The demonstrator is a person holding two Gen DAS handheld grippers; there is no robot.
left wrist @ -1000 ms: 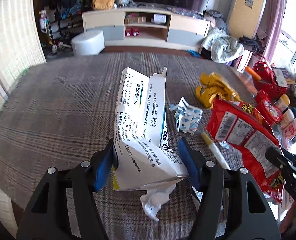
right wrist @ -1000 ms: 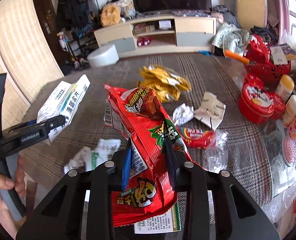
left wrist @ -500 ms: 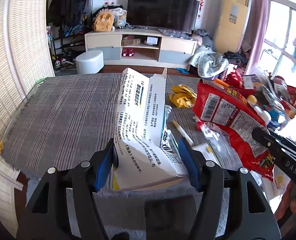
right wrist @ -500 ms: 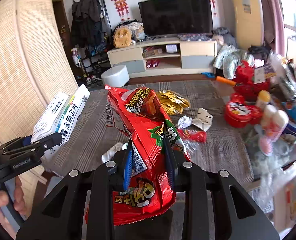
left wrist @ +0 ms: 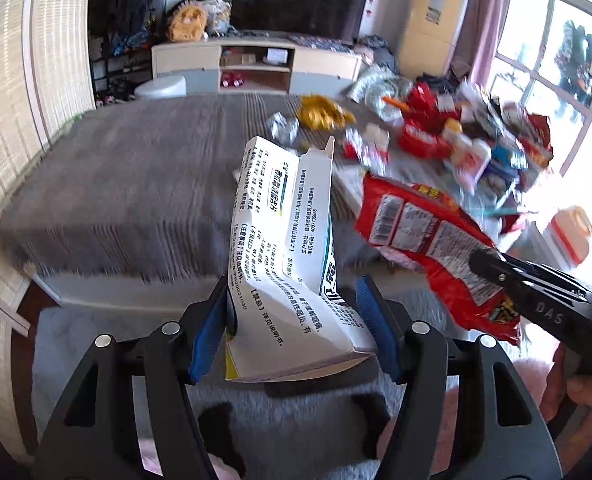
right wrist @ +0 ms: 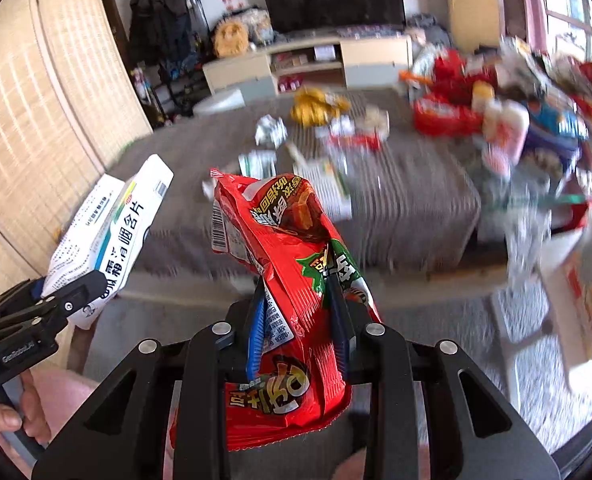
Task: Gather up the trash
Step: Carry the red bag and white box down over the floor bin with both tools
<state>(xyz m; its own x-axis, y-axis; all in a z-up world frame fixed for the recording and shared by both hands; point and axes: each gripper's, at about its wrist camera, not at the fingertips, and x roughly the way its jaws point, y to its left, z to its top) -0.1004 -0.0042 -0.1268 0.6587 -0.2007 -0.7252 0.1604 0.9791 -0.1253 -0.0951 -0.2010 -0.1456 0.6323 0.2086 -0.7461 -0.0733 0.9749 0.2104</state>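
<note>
While both tools are lifted in front of the table (left wrist: 128, 184), each one carries a piece of trash. The left gripper (left wrist: 292, 320) is clenched on a flattened white medicine box (left wrist: 284, 248), which stands upright between its blue pads (left wrist: 370, 322); the box is printed with black Chinese text and the phone number 400773588 can be read on it. The right gripper (right wrist: 298, 314) is closed on a red snack bag (right wrist: 292, 280), crumpled and empty-looking, with a barcode, a green patch and yellow Chinese characters; the exact brand I cannot read. On the side of the right tool, in the left view, the letters DAS are visible.

The grey striped table behind is blurred. On it lie a yellow wrapper (right wrist: 316, 106), a crumpled silver foil (right wrist: 270, 130) and some white papers (right wrist: 322, 184). At the right end stands a red basket (left wrist: 424, 108) among bottles and packets; what is inside it I cannot tell. Further back there is a dark television (left wrist: 298, 8) above a low cabinet (left wrist: 256, 66)
</note>
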